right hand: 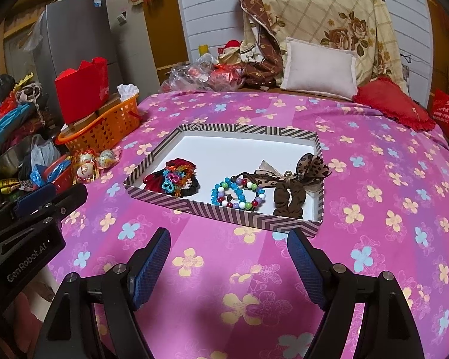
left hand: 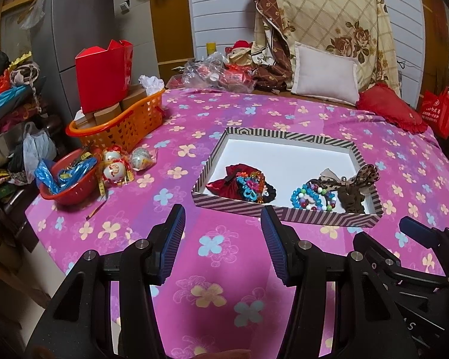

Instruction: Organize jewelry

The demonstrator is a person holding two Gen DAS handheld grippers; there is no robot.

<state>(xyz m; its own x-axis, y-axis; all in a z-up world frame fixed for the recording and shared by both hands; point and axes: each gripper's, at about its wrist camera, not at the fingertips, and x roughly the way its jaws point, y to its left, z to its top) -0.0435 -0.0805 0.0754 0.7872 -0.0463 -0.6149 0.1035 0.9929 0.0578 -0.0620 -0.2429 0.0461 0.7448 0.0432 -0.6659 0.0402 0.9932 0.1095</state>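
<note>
A shallow striped box point(left hand: 284, 136) point(right hand: 224, 211) with a white floor lies on the pink flowered cloth. Inside at the left are a red velvet scrunchie point(left hand: 221, 184) point(right hand: 157, 178) and a bright plastic chain bracelet point(left hand: 250, 185) point(right hand: 175, 178). In the middle are beaded bracelets point(left hand: 309, 196) point(right hand: 239, 193). At the right lies a brown leopard-print bow scrunchie point(left hand: 354, 187) point(right hand: 293, 190). My left gripper point(left hand: 223, 236) is open and empty, just short of the box's near wall. My right gripper point(right hand: 229, 258) is open and empty, also in front of the box.
An orange basket point(left hand: 128, 122) point(right hand: 104, 131) holding a red box point(left hand: 103, 74) point(right hand: 82, 88) stands at the left edge. A red bowl point(left hand: 71, 179) and wrapped round trinkets point(left hand: 115, 170) lie near it. Pillows point(left hand: 326, 73) point(right hand: 318, 67) and a red cushion point(left hand: 389, 109) lie at the back.
</note>
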